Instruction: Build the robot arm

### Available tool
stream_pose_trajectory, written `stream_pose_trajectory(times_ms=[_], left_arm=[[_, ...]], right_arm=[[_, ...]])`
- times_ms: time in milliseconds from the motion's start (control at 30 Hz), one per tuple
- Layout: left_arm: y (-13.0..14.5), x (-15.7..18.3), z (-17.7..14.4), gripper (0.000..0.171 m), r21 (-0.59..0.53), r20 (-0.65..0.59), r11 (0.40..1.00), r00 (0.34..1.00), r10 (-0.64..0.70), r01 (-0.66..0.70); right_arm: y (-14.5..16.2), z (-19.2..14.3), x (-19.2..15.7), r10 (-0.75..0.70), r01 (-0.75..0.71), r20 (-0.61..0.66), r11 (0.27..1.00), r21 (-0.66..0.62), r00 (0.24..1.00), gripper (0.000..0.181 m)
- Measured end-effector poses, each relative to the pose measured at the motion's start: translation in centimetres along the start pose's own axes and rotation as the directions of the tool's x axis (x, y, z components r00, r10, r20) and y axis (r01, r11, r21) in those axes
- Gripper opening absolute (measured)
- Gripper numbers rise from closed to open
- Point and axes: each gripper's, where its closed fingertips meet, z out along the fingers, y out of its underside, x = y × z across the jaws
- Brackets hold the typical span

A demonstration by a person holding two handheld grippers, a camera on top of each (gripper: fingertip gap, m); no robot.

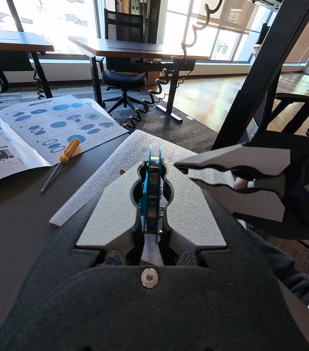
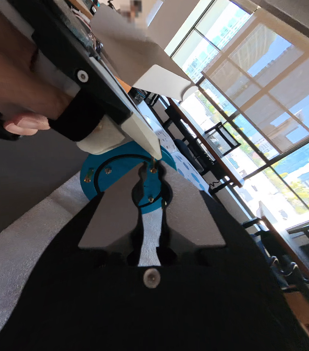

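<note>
My left gripper (image 1: pixel 152 171) is clamped on a blue round two-plate acrylic assembly (image 1: pixel 152 191), held on edge, plates upright, dark parts sandwiched between them. It sits over a white foam sheet (image 1: pixel 111 171) on the dark worktop (image 1: pixel 17 218).

My right gripper (image 2: pixel 150 167) comes in from the right, its tips at the far right face of the assembly. The jaws are nearly together at the tips, and right there is a small brass standoff (image 2: pixel 153 167) sticking out of the blue plate. Cannot tell whether it is pinched or just touched. More brass standoffs (image 2: pixel 88 175) stand on the same face.

Left of the foam: a yellow-handled screwdriver (image 1: pixel 68 152) lies on an open instruction booklet with blue diagrams (image 1: pixel 55 123), well apart from both grippers. Far side: desks, a dark office chair (image 1: pixel 124 79), windows.

Risks, my guess:
- The thin plates could slip or twist in the left gripper if the right one pushes sideways.
- The standoff is small, so it could pop loose and roll off the foam.
- Overclamping might crack the acrylic.

Writing: the booklet carries printed text, too small to make out. No brand visible.
</note>
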Motion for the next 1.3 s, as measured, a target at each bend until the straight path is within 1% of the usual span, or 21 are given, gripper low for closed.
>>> stream_pose_trajectory(times_ms=[133, 233, 267, 333, 367, 400, 433, 533, 633, 700, 767, 867, 933, 967, 1000, 1067, 1100, 1133, 1167, 1200, 1300], left_arm=[[0.0, -0.3, 0.0, 0.013, 0.003, 0.005, 1.000, 1.000, -0.008, 0.008], [0.0, -0.2, 0.0, 0.013, 0.013, 0.013, 1.000, 1.000, 0.001, -0.001], [0.0, -0.1, 0.0, 0.013, 0.016, 0.019, 1.000, 1.000, 0.009, -0.009], [0.0, 0.0, 0.1, 0.013, 0.019, 0.028, 1.000, 0.999, 0.023, -0.024], [-0.1, 0.1, 0.2, 0.013, 0.016, 0.029, 0.999, 0.999, 0.031, -0.032], [-0.1, 0.2, 0.2, 0.013, 0.011, 0.029, 0.999, 0.999, 0.040, -0.040], [-0.1, 0.3, 0.3, 0.013, 0.006, 0.026, 0.999, 0.999, 0.044, -0.044], [0.0, 0.3, 0.2, 0.013, 0.008, 0.016, 1.000, 1.000, 0.026, -0.026], [0.0, 0.0, 0.0, 0.013, 0.016, 0.009, 1.000, 1.000, -0.001, 0.001], [0.0, -0.1, -0.1, 0.013, 0.018, 0.006, 1.000, 1.000, -0.015, 0.015], [0.0, -0.2, -0.1, 0.013, 0.015, 0.003, 1.000, 1.000, -0.019, 0.019], [0.0, -0.3, -0.1, 0.013, 0.014, 0.012, 1.000, 1.000, -0.014, 0.014], [0.0, -0.3, -0.1, 0.013, 0.016, 0.006, 1.000, 1.000, -0.021, 0.021], [0.0, -0.3, 0.0, 0.013, 0.018, 0.008, 1.000, 1.000, -0.017, 0.017], [0.0, -0.3, 0.0, 0.013, 0.020, 0.014, 1.000, 1.000, -0.008, 0.008], [0.0, -0.1, 0.1, 0.013, 0.021, 0.025, 1.000, 1.000, 0.014, -0.015], [-0.1, 0.0, 0.1, 0.013, 0.020, 0.028, 0.999, 0.999, 0.024, -0.025], [-0.1, 0.1, 0.2, 0.013, 0.017, 0.028, 0.999, 0.999, 0.031, -0.031], [-0.1, 0.1, 0.2, 0.013, 0.014, 0.025, 0.999, 0.999, 0.032, -0.033], [-0.1, 0.2, 0.2, 0.012, 0.012, 0.019, 0.999, 0.999, 0.031, -0.031], [-0.1, 0.1, 0.2, 0.013, 0.016, 0.020, 1.000, 1.000, 0.024, -0.024]], right_arm=[[0.0, 0.3, 0.0, 0.104, -0.104, 0.030, 0.995, -0.012, 0.994, 0.004], [0.1, 0.2, 0.1, 0.495, -0.499, 0.107, 0.866, 0.012, 0.862, 0.004], [0.2, 0.2, 0.1, 0.682, -0.691, 0.150, 0.723, 0.012, 0.716, 0.005], [0.4, 0.0, 0.2, 0.937, -0.963, 0.243, 0.267, -0.027, 0.253, 0.005], [0.5, -0.1, 0.2, 0.962, -0.997, 0.271, 0.047, -0.061, 0.029, 0.006], [0.5, -0.2, 0.3, 0.954, -0.994, 0.283, -0.077, -0.083, -0.097, 0.006], [0.4, -0.3, 0.3, 0.955, -0.995, 0.285, -0.058, -0.081, -0.079, 0.005], [-0.6, -0.6, 0.6, 0.871, -0.913, 0.288, 0.407, 0.027, 0.397, 0.020], [0.2, -0.7, 0.8, 0.509, -0.523, 0.145, 0.847, 0.090, 0.849, 0.031], [0.4, -0.5, 0.4, 0.231, -0.236, 0.077, 0.969, 0.066, 0.970, 0.026], [0.3, -0.3, 0.3, 0.061, -0.062, 0.028, 0.997, 0.045, 0.998, 0.013], [0.0, -0.1, 0.1, 0.042, -0.043, 0.027, 0.998, 0.035, 0.999, 0.005], [0.1, -0.1, 0.2, 0.250, -0.253, 0.068, 0.967, 0.038, 0.966, 0.004], [0.2, -0.1, 0.2, 0.445, -0.451, 0.109, 0.892, 0.033, 0.889, 0.004], [0.3, -0.1, 0.2, 0.664, -0.674, 0.160, 0.738, 0.014, 0.730, 0.004], [0.5, -0.2, 0.2, 0.941, -0.966, 0.257, 0.247, -0.072, 0.222, 0.005], [0.5, -0.3, 0.2, 0.956, -0.992, 0.291, 0.007, -0.124, -0.029, 0.006], [0.4, -0.4, 0.3, 0.930, -0.979, 0.321, -0.132, -0.157, -0.177, 0.006], [0.4, -0.5, 0.3, 0.926, -0.981, 0.338, -0.120, -0.155, -0.167, 0.006], [0.3, -0.5, 0.3, 0.939, -0.993, 0.345, 0.034, -0.117, -0.008, 0.006], [0.9, -0.9, 1.0, 0.743, -0.764, 0.199, 0.644, 0.050, 0.639, 0.021]])
